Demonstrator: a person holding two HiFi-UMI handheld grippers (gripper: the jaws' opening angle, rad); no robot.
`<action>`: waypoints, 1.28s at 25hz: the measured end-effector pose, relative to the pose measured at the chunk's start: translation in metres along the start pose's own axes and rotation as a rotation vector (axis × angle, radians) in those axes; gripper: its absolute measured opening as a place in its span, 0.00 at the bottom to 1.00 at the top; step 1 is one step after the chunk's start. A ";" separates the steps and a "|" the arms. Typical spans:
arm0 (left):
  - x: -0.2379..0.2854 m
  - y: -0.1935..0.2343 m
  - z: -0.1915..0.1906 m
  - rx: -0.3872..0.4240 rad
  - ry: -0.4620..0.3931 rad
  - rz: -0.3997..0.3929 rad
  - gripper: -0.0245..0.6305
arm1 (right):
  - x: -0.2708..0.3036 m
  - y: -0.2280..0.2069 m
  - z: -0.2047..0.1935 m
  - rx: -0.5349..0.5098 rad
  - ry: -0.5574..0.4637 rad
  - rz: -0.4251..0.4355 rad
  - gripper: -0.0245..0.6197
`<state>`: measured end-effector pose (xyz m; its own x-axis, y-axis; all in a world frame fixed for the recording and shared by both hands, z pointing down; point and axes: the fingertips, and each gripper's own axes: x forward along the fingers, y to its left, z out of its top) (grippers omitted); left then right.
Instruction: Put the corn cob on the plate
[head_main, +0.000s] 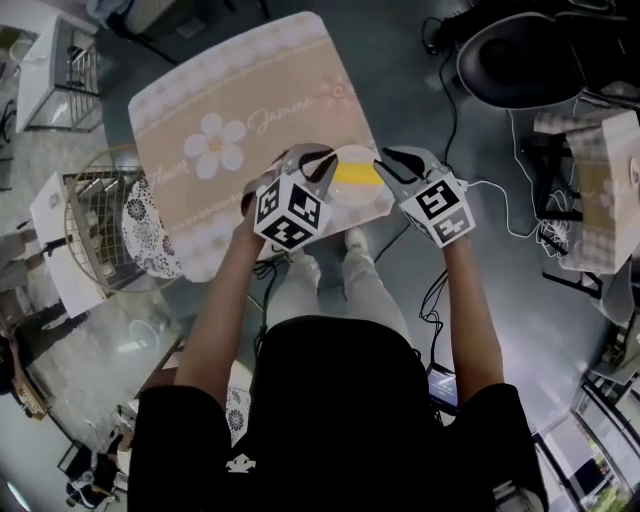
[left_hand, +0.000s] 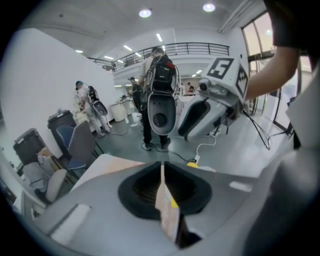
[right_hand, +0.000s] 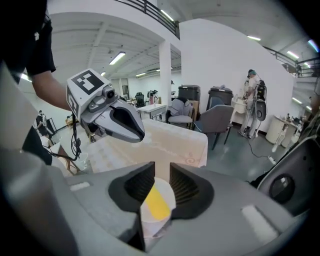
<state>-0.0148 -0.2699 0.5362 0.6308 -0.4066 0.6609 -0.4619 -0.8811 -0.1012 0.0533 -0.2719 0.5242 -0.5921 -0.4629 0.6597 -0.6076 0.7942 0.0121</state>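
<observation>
- The corn cob (head_main: 355, 173) is seen lying on the white plate (head_main: 372, 205); its yellow length is laid across the plate's middle.
- The plate is set on the bench (head_main: 290, 70), near the edge closest to the person, on a beige cloth (head_main: 215, 145) printed with a white flower.
- The left gripper (left_hand: 162, 170) is held closed and empty: its dark ribbed pads are brought together to a thin slit, and only a sliver of cloth and yellow is glimpsed through it.
- The right gripper (right_hand: 161, 175) is held with its jaws apart and nothing pressed between them; the plate and corn cob are seen through the gap, lower down and untouched.
- In the head view the two grippers are placed one at each side of the plate, tips turned toward it, and neither is seen to touch it.
- Each gripper is tilted downward, with its marker cube (head_main: 290, 212) turned toward the person.
</observation>
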 end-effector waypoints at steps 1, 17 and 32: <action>-0.007 0.001 0.005 0.002 -0.008 0.022 0.06 | -0.005 0.001 0.005 -0.013 -0.011 -0.004 0.19; -0.089 -0.006 0.067 -0.114 -0.128 0.288 0.05 | -0.068 0.001 0.081 -0.071 -0.264 -0.019 0.04; -0.173 -0.032 0.116 -0.331 -0.471 0.539 0.05 | -0.126 0.043 0.153 -0.137 -0.555 0.164 0.04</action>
<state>-0.0365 -0.1990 0.3388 0.4309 -0.8819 0.1913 -0.8940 -0.4460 -0.0427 0.0204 -0.2393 0.3267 -0.8831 -0.4372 0.1703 -0.4328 0.8992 0.0641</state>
